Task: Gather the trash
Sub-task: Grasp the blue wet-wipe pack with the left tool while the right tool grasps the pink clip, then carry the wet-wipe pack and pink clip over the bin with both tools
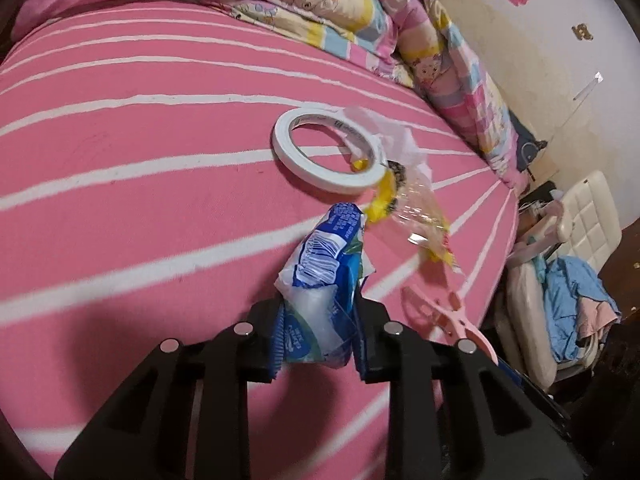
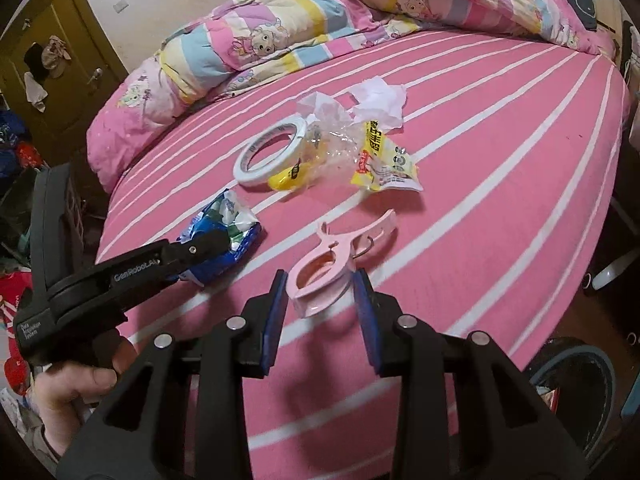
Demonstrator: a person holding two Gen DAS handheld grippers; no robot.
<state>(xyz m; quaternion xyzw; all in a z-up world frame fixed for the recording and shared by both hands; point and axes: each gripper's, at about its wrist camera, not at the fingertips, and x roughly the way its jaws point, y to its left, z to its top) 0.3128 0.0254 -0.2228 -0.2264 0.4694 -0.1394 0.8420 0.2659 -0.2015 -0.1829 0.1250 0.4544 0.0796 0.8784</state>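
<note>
The left gripper [image 1: 318, 344] is clamped on a blue and white plastic wrapper [image 1: 324, 280], its pads pressing the crumpled lower end from both sides. The wrapper's long axis runs straight ahead from the jaws, the free end pointing away and slightly up, toward the roll of tape. In the right wrist view the same wrapper [image 2: 224, 236] sticks out past the tips of the left gripper [image 2: 200, 246], which comes in from the left with a person's hand [image 2: 68, 392] around its handle.

The right gripper [image 2: 320, 312] is closed on a pink plastic clothes clip [image 2: 332, 260], gripping the wide rounded end between the blue pads. The clip's long axis runs forward and a little to the right, its two handle prongs spread at the far end with a metal spring ring between them. It seems lifted just off the sheet, though the view does not settle that.

Ahead of both grippers, on the pink striped bedsheet [image 2: 500, 200], lies a white roll of tape [image 2: 268, 152], flat on its side. Just right of it, touching it, is a clear and yellow snack bag [image 2: 372, 160], crumpled and open, with a yellow piece showing inside the clear part. Beyond the bag lies crumpled white paper [image 2: 380, 100]. Farthest away, a cartoon-print quilt [image 2: 280, 32] is bunched along the far edge of the bed.
</note>
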